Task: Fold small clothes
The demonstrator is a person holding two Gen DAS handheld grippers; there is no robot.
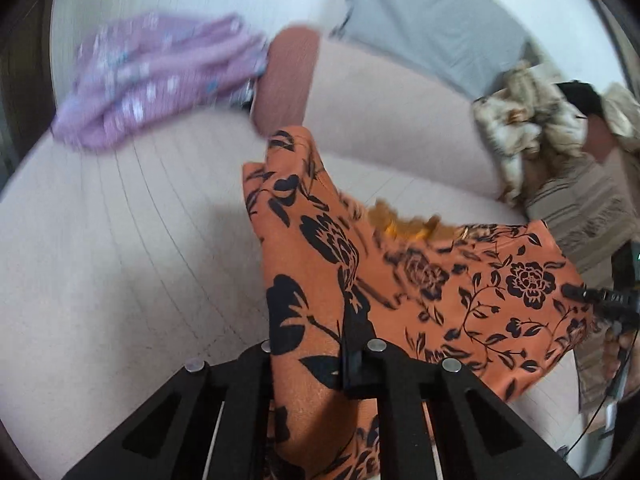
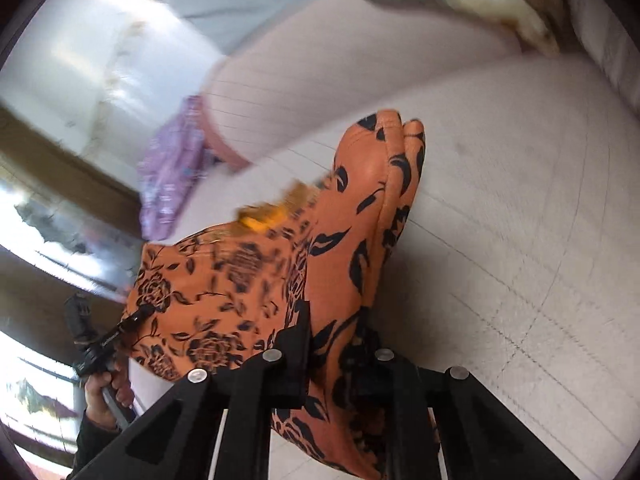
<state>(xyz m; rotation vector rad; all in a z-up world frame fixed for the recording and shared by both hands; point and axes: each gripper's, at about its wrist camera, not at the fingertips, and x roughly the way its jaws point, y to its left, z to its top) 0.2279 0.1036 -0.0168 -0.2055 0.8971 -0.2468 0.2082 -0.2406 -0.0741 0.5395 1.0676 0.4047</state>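
Observation:
An orange garment with a black flower print hangs stretched between my two grippers above a pale lined bed cover. My left gripper is shut on one end of it, and the cloth bunches up ahead of the fingers. My right gripper is shut on the other end. Each gripper shows at the far edge of the other's view, the right one in the left wrist view and the left one in the right wrist view. A yellow trim runs along the garment's top edge.
A purple flowered garment lies at the back left next to a rust-coloured bolster. A grey cloth lies behind. A cream patterned bundle and a striped cloth lie at the right.

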